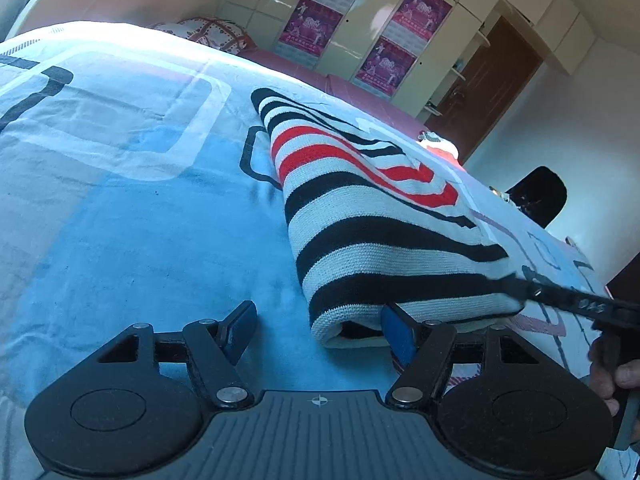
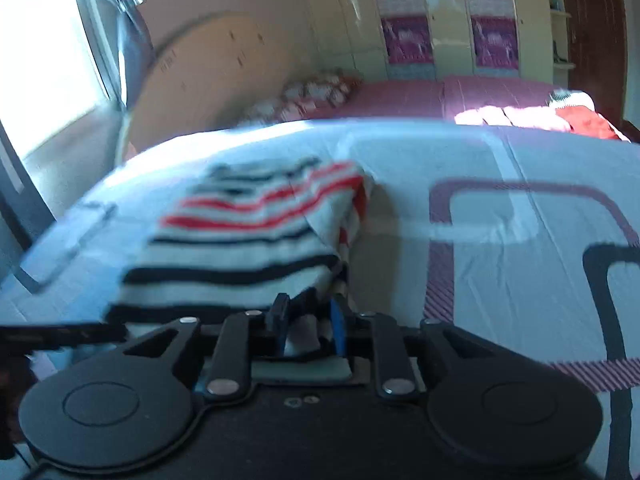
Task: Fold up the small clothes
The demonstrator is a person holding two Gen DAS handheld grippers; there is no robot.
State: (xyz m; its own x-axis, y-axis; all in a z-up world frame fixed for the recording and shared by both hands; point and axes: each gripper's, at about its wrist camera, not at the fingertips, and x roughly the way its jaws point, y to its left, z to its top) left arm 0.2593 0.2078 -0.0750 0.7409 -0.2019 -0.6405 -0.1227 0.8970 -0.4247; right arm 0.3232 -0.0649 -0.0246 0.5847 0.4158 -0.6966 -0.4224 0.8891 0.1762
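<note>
Sweater (image 1: 384, 216), striped and already folded over, lies on the bed (image 1: 140, 208) just ahead of both grippers. Left gripper (image 1: 320, 330) is spread, its right finger tucked under the near hem, pinching nothing. Right gripper (image 2: 308, 320) is nearly closed with a bit of knit between its fingers; blur hides whether they press it. To finish well, I'd square the edges and smooth flat. No readable writing; wardrobe posters (image 1: 308, 28) are illegible
</note>
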